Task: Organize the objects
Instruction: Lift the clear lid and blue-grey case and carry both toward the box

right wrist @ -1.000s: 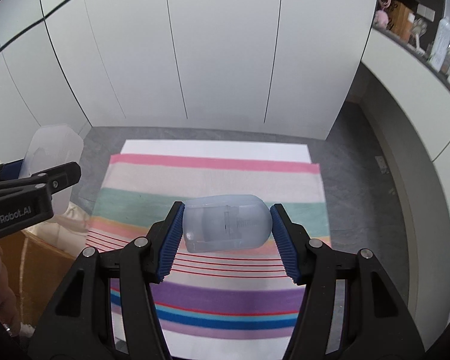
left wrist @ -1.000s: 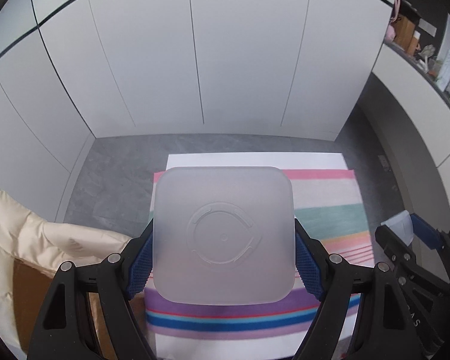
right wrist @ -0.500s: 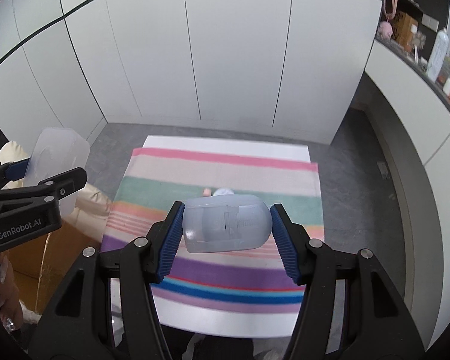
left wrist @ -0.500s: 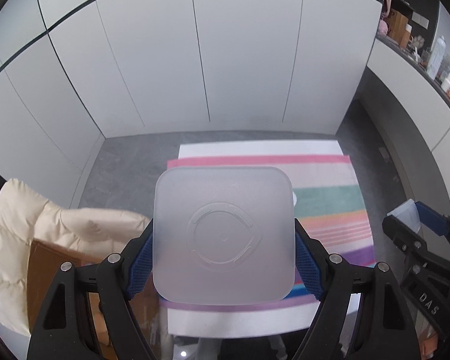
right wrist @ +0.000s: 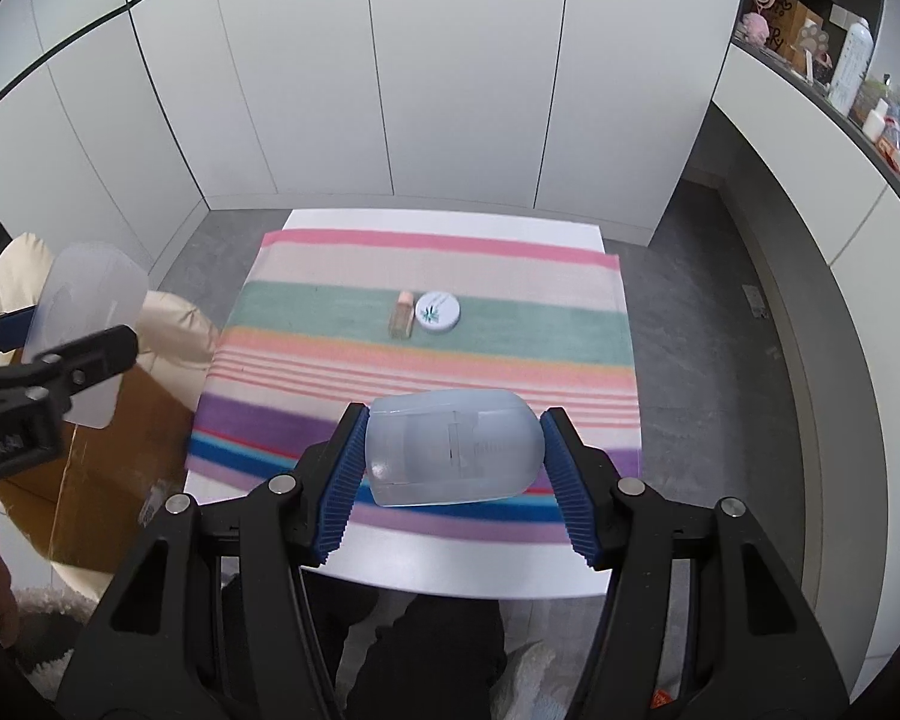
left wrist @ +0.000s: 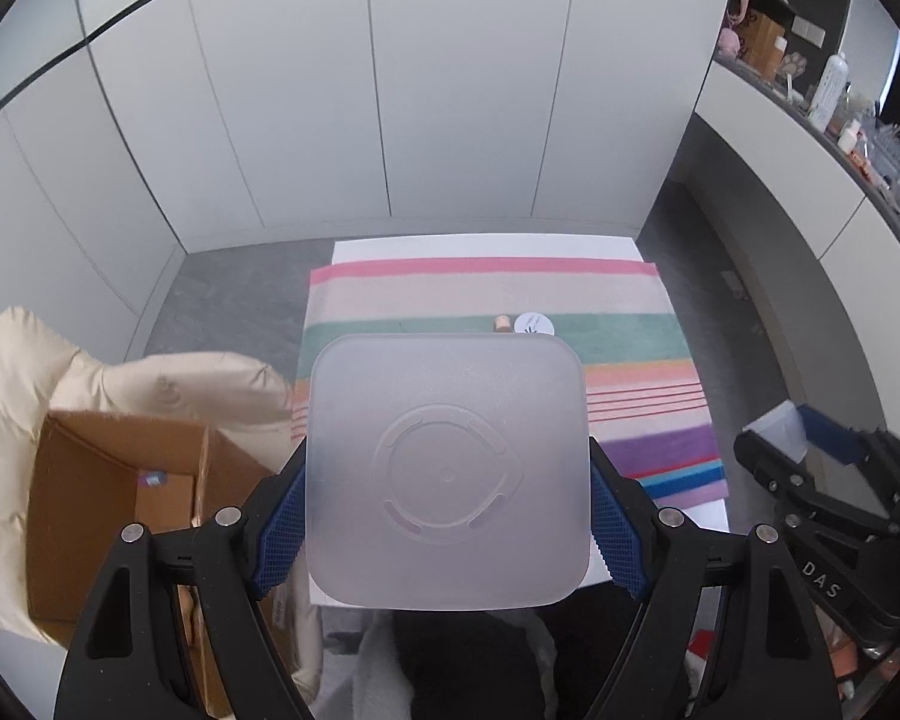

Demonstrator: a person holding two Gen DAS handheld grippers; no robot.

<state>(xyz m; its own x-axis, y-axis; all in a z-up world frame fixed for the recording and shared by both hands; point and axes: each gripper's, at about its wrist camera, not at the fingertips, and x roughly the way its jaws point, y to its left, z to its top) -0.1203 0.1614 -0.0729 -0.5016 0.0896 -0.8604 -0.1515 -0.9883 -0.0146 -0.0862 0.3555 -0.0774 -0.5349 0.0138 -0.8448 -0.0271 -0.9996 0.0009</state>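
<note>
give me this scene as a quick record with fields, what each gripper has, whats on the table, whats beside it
left gripper: shut on frosted square lid
right gripper: shut on translucent rounded container, lying sideways between the fingers
table: white, covered by striped cloth
on cloth: small bottle lying beside round white tin, on the green stripe
beside table: open cardboard box, cream padded jacket

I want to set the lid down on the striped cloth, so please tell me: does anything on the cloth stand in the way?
Only two small things lie there: a small bottle and a round white tin, side by side on the green stripe of the striped cloth. The nearer stripes look bare below the frosted lid in the left gripper.
</note>
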